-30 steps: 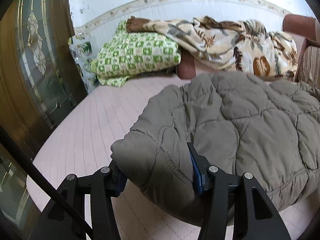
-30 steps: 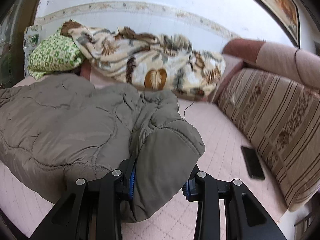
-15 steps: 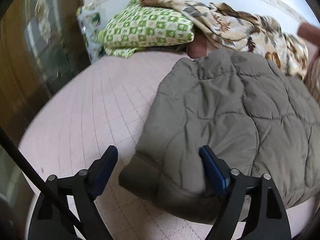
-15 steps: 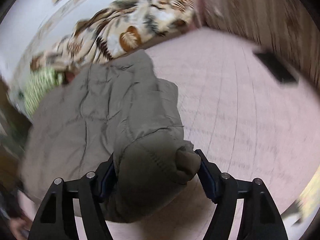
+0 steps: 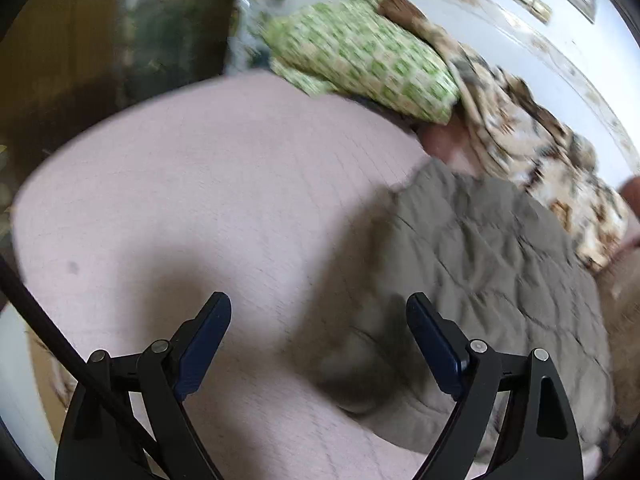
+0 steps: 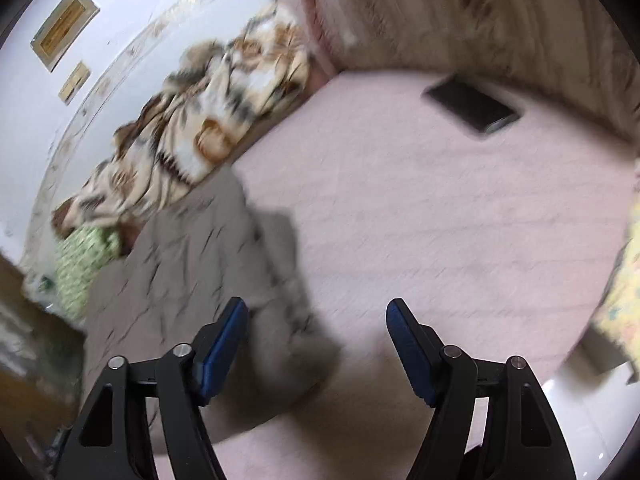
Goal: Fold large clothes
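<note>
Release step, by my reading: left gripper (image 5: 319, 336) and right gripper (image 6: 316, 340) both spread, jaws just opened, nothing pinched; quilted jacket (image 5: 480, 280) lies on bed (image 5: 200, 200) at three o'clock; next, regrip an edge.

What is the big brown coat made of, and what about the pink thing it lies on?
The coat looks like a padded, quilted fabric with a matte finish, probably a synthetic shell: stitched lines split it into puffy panels. The pink cover under it seems to be a soft woven or quilted cloth, since faint grid lines cross it. Blur hides finer detail.
</note>
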`<move>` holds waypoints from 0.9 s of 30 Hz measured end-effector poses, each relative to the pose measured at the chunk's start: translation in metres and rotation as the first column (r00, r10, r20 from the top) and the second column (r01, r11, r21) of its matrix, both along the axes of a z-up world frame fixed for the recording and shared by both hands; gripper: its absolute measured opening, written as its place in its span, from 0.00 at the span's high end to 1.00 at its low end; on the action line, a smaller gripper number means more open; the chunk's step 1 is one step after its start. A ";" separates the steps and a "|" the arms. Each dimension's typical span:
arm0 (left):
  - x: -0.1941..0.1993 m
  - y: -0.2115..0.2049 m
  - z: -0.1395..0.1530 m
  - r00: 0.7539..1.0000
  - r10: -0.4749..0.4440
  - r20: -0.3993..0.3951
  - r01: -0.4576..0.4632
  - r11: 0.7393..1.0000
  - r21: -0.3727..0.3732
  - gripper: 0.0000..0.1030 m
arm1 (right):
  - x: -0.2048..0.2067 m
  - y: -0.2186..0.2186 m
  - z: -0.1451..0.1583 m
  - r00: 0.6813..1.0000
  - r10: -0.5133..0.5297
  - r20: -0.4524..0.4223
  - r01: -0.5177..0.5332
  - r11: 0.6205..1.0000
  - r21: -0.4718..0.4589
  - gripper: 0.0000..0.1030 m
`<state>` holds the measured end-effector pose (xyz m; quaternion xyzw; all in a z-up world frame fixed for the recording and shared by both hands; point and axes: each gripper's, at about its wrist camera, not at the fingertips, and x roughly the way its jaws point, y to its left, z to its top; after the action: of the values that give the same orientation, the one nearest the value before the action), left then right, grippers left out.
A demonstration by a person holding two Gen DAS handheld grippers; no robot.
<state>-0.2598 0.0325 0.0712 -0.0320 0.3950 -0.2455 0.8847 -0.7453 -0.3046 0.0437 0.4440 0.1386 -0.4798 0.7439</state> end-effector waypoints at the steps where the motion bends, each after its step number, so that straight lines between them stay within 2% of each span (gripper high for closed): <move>1: -0.003 0.001 0.005 0.999 0.022 0.038 -0.022 1.000 0.004 0.13 | 0.001 0.002 0.008 1.000 0.006 -0.007 -0.006 0.999 -0.044 0.26; 4: -0.019 -0.005 0.021 0.990 0.023 0.141 -0.023 1.000 -0.006 0.13 | 0.024 0.019 0.033 0.995 0.066 -0.070 -0.079 0.975 -0.207 0.26; 6: -0.040 -0.022 0.030 0.974 -0.043 0.221 0.043 0.999 0.006 0.13 | 0.053 0.032 0.043 0.979 0.155 -0.130 -0.187 0.941 -0.283 0.26; 10: -0.094 -0.073 0.038 0.907 -0.244 0.343 0.228 0.970 0.086 0.13 | 0.115 0.051 0.047 0.925 0.302 -0.229 -0.366 0.869 -0.332 0.26; 13: -0.122 -0.106 0.034 0.856 -0.356 0.374 0.321 0.934 0.155 0.13 | 0.141 0.058 0.045 0.899 0.327 -0.292 -0.419 0.836 -0.353 0.26; 14: -0.127 -0.116 0.029 0.847 -0.386 0.365 0.344 0.922 0.177 0.13 | 0.147 0.058 0.043 0.891 0.319 -0.321 -0.427 0.830 -0.360 0.26; 18: -0.125 -0.138 0.008 0.855 -0.426 0.296 0.372 0.901 0.222 0.13 | 0.145 0.046 0.023 0.884 0.327 -0.334 -0.427 0.855 -0.294 0.26; 20: -0.117 -0.142 0.000 0.870 -0.424 0.250 0.375 0.900 0.221 0.13 | 0.137 0.030 0.011 0.894 0.324 -0.308 -0.401 0.887 -0.229 0.26; 23: -0.108 -0.144 -0.007 0.888 -0.413 0.201 0.378 0.906 0.189 0.08 | 0.129 0.016 -0.002 0.904 0.356 -0.238 -0.397 0.904 -0.156 0.26; 27: -0.109 -0.148 -0.016 0.890 -0.413 0.192 0.374 0.904 0.208 0.06 | 0.129 0.011 -0.011 0.907 0.363 -0.213 -0.392 0.912 -0.119 0.24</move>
<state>-0.3684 -0.1155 0.0548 0.1510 0.3063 -0.3884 0.8559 -0.6167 -0.2934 0.0331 0.3013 0.2523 -0.3753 0.8395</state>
